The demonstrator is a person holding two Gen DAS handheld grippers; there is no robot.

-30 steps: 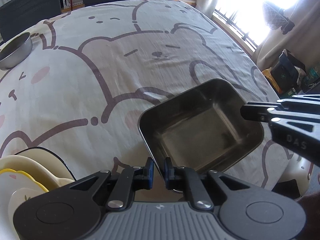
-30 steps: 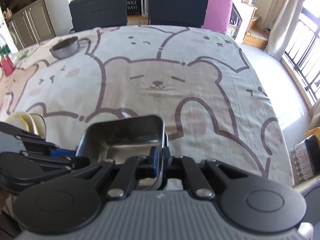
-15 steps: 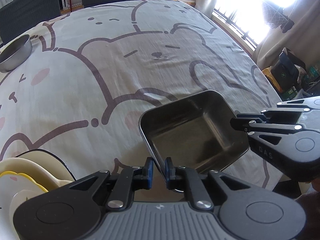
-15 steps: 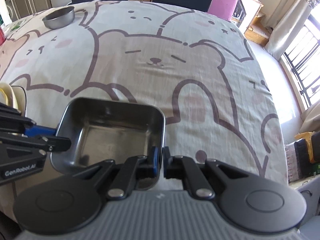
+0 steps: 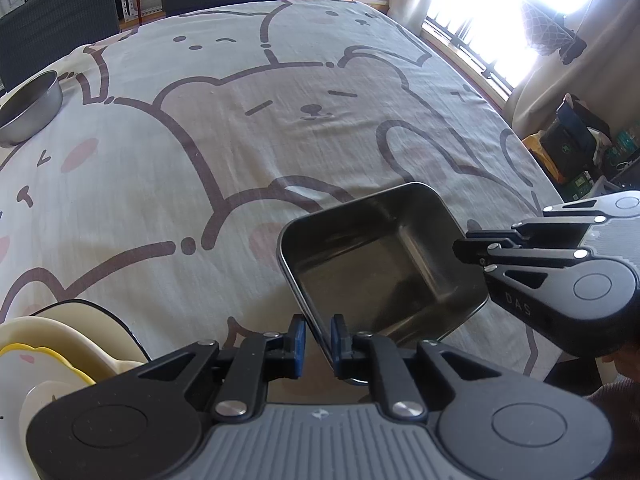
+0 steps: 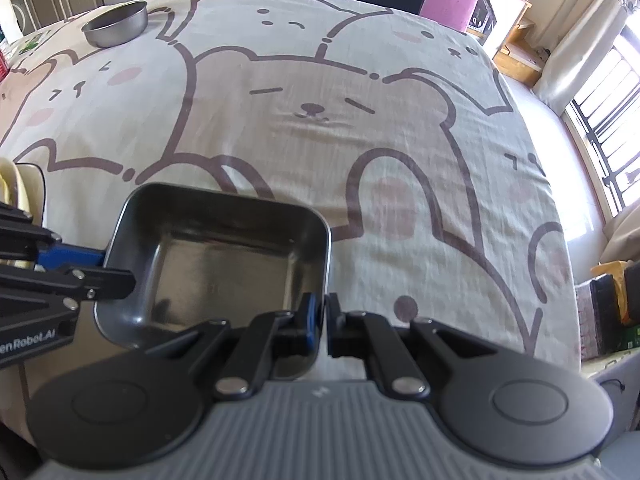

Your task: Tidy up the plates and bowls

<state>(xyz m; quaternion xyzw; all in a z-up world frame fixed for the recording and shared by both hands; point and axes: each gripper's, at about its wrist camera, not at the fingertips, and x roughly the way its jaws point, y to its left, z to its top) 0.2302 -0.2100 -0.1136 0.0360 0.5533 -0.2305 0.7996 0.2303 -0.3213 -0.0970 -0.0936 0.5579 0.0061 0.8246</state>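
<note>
On the bear-print cloth [image 6: 360, 152], near edge:
Tray: I am holding the square steel tray [image 6: 224, 264] by two opposite walls, low over the cloth.
Right claw [image 6: 323, 322]: pinching the tray's right wall, jaws nearly together.
Left claw [image 5: 318, 338]: narrow, straddling the other wall; one pad looks clear, so I am calling it loose.
Doing it well: I am keeping the tray level and, I judge, settling it before letting go.
Around: cream plates [image 5: 52, 344] to the left; round steel bowl [image 6: 116, 24] far across.
</note>
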